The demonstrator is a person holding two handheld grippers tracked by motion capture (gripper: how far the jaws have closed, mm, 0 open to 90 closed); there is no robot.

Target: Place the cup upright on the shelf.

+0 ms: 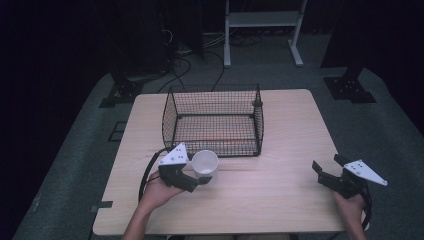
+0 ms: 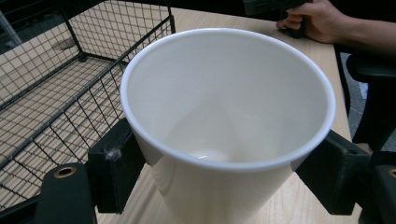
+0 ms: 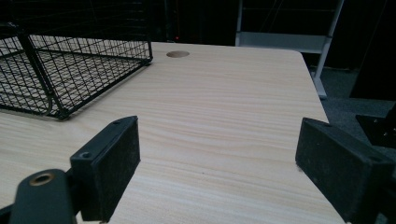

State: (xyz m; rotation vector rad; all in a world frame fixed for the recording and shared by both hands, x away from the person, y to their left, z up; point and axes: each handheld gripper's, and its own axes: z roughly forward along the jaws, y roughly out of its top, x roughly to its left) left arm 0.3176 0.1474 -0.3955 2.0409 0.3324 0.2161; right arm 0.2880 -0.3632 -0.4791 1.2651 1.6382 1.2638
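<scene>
The white, tapered paper cup [image 1: 205,163] stood upright between the jaws of the left gripper [image 1: 196,181], which pressed against its wall on both sides just below the rim, on the pale wooden table [image 1: 260,200]; the black wire-mesh basket [image 1: 214,120] lay just beyond it on the far side, its near wall close to the cup, so the carry looked to run away from the person and over that wall. The right gripper [image 1: 327,169] sat well apart at the right edge, jaws spread wide and holding nothing.

Black hand-held gripper [image 1: 199,183] bears grey triangular plate
</scene>
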